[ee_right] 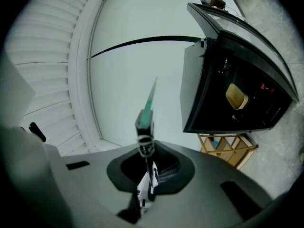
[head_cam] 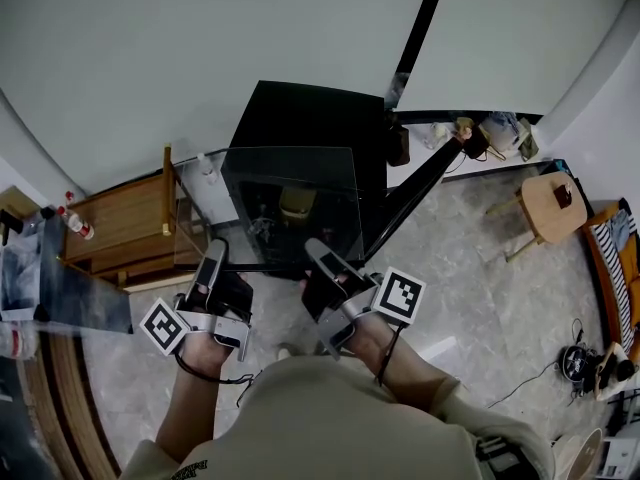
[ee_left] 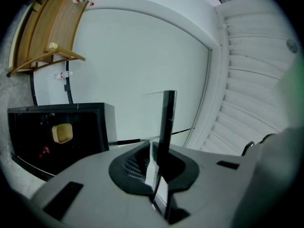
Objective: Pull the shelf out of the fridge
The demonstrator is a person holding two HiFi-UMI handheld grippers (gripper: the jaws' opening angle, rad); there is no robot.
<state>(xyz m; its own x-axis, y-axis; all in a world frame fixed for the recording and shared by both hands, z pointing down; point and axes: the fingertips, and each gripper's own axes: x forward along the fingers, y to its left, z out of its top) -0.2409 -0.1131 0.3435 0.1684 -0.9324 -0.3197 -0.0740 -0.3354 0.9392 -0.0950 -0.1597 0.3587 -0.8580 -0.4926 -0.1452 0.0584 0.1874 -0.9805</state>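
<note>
Although the shelf (head_cam: 285, 193) is judged already clear of the fridge (head_cam: 310, 118), it is carried by its near edge alone, and that is where trouble is most likely. The clear glass pane is held out toward 12 o'clock from the person, in front of the open black fridge, whose door (head_cam: 420, 193) is swung out toward 2 o'clock. A yellow container (head_cam: 297, 200) inside the fridge is seen through the glass.

The left gripper (head_cam: 212, 258) is closed on the near edge at about 11 o'clock and the right gripper (head_cam: 322, 253) on the same edge at about 1 o'clock. In each gripper view the thin edge of the glass is seen clamped between the jaws.

Several risks are judged from this. Smooth glass is held in a narrow bite, with most of its weight lying well ahead of the jaws, so a slip could be caused by any jolt. If one gripper is lowered faster than the other, the pane would be twisted and could be levered out of a jaw or cracked. The far corners are hard to see, so the door at 2 o'clock or the wooden rack (head_cam: 130, 223) at 9 o'clock could be struck if the pane is swung sideways.
</note>
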